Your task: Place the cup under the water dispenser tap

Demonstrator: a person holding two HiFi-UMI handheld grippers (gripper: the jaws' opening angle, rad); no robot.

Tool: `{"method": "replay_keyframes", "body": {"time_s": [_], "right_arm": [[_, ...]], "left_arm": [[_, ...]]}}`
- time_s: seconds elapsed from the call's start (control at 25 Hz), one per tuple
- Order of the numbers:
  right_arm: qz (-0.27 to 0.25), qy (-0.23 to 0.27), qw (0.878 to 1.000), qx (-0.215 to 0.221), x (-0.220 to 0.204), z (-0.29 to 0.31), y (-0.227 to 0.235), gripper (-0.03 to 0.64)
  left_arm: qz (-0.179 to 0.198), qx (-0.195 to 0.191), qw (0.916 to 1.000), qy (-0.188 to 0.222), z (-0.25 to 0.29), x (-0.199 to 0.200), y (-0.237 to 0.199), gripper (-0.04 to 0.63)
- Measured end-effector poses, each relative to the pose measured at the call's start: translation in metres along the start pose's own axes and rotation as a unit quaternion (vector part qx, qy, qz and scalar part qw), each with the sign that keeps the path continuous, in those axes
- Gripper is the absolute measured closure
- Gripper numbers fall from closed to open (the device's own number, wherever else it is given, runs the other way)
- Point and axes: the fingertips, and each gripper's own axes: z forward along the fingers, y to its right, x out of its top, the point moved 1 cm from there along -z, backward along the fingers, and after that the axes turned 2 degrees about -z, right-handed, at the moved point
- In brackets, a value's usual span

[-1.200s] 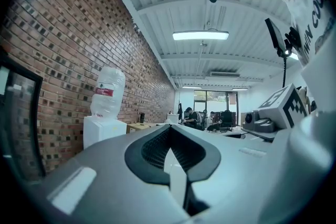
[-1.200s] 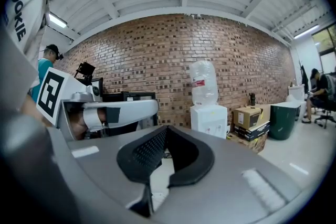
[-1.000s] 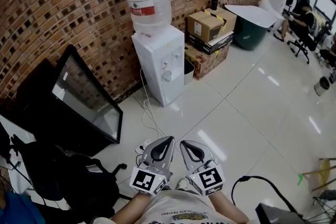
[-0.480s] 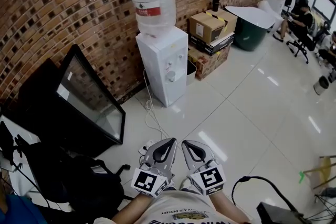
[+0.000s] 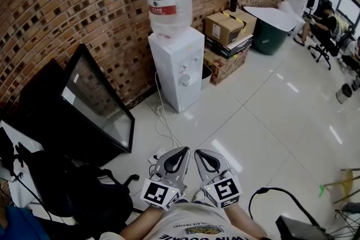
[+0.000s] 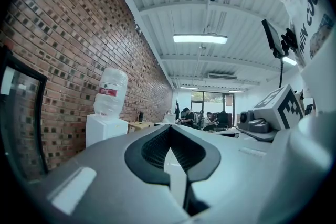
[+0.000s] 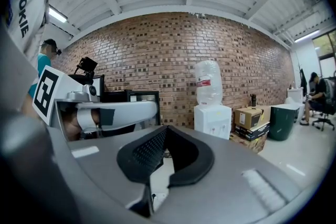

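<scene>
The white water dispenser [image 5: 179,67] stands against the brick wall with a clear bottle [image 5: 167,0] on top. A pale round shape sits at its tap recess [image 5: 184,80]; I cannot tell if it is a cup. Low in the head view, my left gripper [image 5: 179,153] and right gripper [image 5: 203,155] sit side by side, pointing at the dispenser from well back across the floor. Both are shut with nothing between the jaws. The left gripper [image 6: 171,131] sees the dispenser [image 6: 105,128] at its left. The right gripper [image 7: 167,131] sees the dispenser [image 7: 212,119] ahead to its right.
A black screen [image 5: 95,104] leans on the wall at the left, above a black chair [image 5: 84,194]. A power strip and cable [image 5: 157,154] lie on the floor ahead. Right of the dispenser are a small bin [image 5: 202,76], cardboard boxes [image 5: 225,28] and a green tub [image 5: 269,36]. People sit far right [image 5: 323,19].
The dispenser has shifted a little to the right in the head view and looks slightly nearer. Both grippers keep their place side by side and stay shut.
</scene>
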Motion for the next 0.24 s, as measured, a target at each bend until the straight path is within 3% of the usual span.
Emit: {"method": "replay_keyframes", "body": {"time_s": [0.24], "right_arm": [[-0.002, 0.007, 1.000, -0.001, -0.0027, 0.0021, 0.0040, 0.611]], "left_arm": [[-0.002, -0.002, 1.0000, 0.001, 0.0019, -0.0069, -0.0009, 0.604]]}}
